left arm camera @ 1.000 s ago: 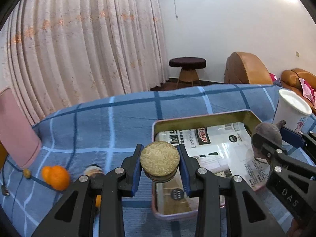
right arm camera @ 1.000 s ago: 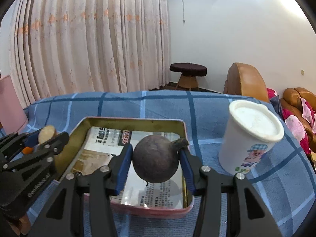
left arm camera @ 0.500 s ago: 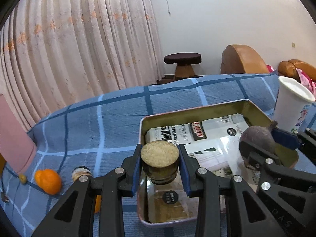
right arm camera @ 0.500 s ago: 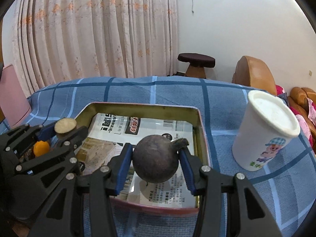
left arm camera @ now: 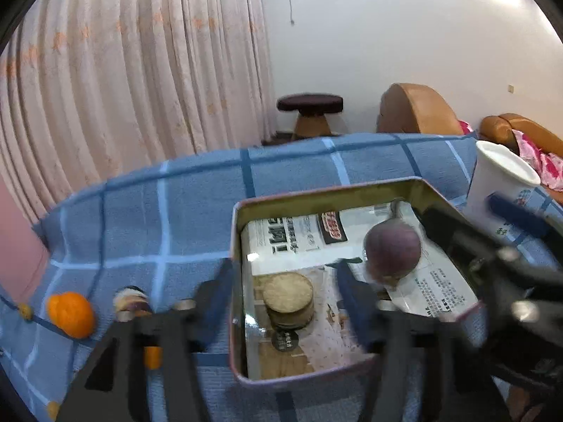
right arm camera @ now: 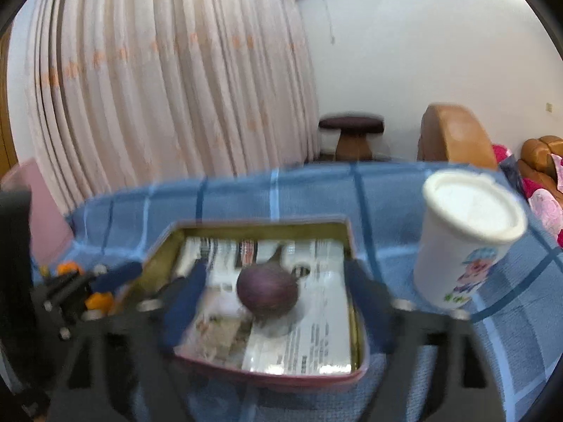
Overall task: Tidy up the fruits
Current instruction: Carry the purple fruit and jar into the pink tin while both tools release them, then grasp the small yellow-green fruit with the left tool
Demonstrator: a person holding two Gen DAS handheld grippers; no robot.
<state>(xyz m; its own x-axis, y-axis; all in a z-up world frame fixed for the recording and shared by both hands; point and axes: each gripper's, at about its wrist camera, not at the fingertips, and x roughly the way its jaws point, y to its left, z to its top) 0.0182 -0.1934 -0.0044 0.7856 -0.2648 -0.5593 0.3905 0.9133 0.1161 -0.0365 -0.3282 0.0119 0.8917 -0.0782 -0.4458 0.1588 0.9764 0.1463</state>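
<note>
A metal tin tray point(left arm camera: 316, 195) point(right arm camera: 260, 225), lined with printed paper, sits on the blue checked cloth. A round cut fruit piece with a tan grainy top point(left arm camera: 288, 297) rests on the paper at the tray's near left. My left gripper point(left arm camera: 285, 290) straddles it, jaws opening, pads clear of it. A dark purple round fruit point(right arm camera: 267, 290) point(left arm camera: 392, 251) lies on the paper between the fingers of my right gripper point(right arm camera: 276, 295). Its jaws are opening too and do not touch the fruit. The picture is blurred by motion.
A white lidded cup point(right arm camera: 468, 239) point(left arm camera: 499, 183) stands right of the tray. Left of the tray on the cloth lie an orange point(left arm camera: 70, 313) and a small cut fruit piece point(left arm camera: 130, 297). A pink object point(left arm camera: 17, 239) stands at the far left edge.
Both grippers have opened wide. The tan-topped piece has left the left jaws and the purple fruit the right jaws; both now sit in the tray.
</note>
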